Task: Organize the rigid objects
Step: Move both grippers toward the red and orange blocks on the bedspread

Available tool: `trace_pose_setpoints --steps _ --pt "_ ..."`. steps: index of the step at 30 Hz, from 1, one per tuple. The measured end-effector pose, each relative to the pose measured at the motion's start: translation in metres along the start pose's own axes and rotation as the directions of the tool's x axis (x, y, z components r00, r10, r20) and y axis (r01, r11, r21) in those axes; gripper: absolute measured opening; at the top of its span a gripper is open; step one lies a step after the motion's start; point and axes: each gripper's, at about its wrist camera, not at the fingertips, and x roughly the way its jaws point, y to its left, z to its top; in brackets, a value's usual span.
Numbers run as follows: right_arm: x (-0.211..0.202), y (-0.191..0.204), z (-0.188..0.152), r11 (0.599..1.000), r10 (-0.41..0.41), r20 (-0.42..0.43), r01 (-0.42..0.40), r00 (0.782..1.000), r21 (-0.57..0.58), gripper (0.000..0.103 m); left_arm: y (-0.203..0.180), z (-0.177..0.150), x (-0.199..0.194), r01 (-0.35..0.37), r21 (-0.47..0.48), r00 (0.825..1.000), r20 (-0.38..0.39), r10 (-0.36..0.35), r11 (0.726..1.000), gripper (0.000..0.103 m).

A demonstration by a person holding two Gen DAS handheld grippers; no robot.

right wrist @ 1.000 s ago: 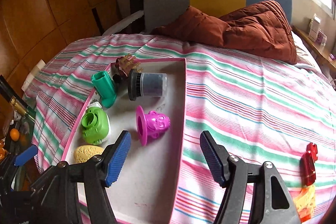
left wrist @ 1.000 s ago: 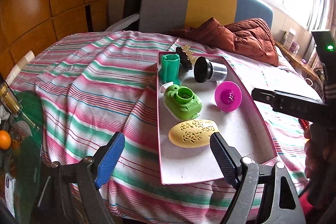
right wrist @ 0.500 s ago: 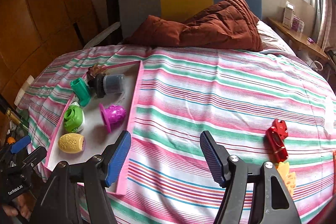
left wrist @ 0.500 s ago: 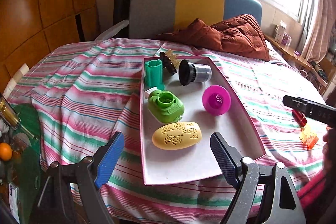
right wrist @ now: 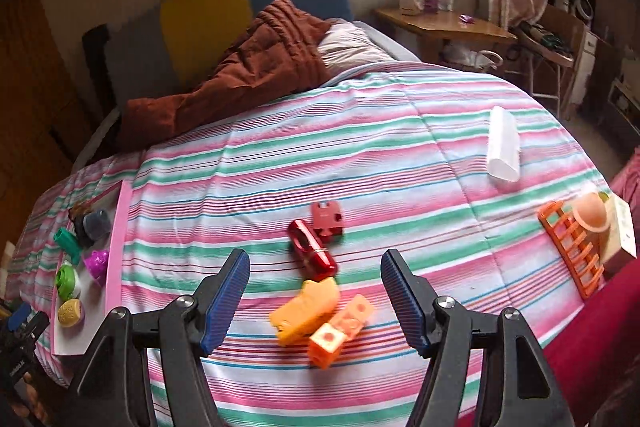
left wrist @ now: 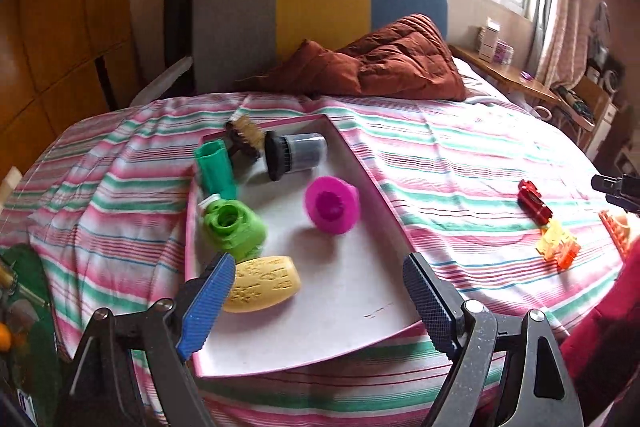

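Right tongs point(right wrist: 314, 301) hang wide open over the shiny red cylinder toy point(right wrist: 312, 255) on the striped bed, probably lining up a grab, while left tongs point(left wrist: 316, 301) wait open and empty by the pink-rimmed white tray point(left wrist: 352, 303).

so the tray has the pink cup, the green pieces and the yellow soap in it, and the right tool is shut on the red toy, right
Not quite. The right tool is open and holds nothing; in the right wrist view the red toy lies on the bedspread between its fingers, untouched. The rest stands: the tray holds the pink cup, the green pieces and the yellow soap, as the left wrist view shows.
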Motion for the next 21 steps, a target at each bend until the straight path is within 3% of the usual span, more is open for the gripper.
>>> trace_pose_setpoints --steps 3,6,8,15,21 --pt "-0.004 -0.030 -0.002 0.995 -0.007 0.013 0.006 1.000 0.097 0.069 -0.018 0.004 0.002 0.035 0.033 0.999 -0.003 -0.035 0.999 0.086" --pt "0.001 -0.053 -0.005 0.969 0.095 0.012 -0.096 0.995 0.228 0.069 -0.037 0.005 0.005 0.075 0.070 0.997 -0.008 -0.075 0.995 0.086" --pt "0.003 -0.060 -0.006 0.955 0.101 0.009 -0.100 0.995 0.279 0.069 -0.050 0.006 0.007 0.095 0.099 0.995 -0.014 -0.094 0.991 0.086" --pt "0.001 -0.063 -0.009 0.934 0.158 0.040 -0.162 0.987 0.318 0.069 -0.098 0.006 0.027 0.200 0.169 0.979 -0.080 -0.189 0.965 0.086" --pt "0.003 -0.067 -0.010 0.921 0.184 0.040 -0.186 0.982 0.341 0.069 -0.149 0.009 0.052 0.297 0.274 0.954 -0.129 -0.271 0.915 0.082"
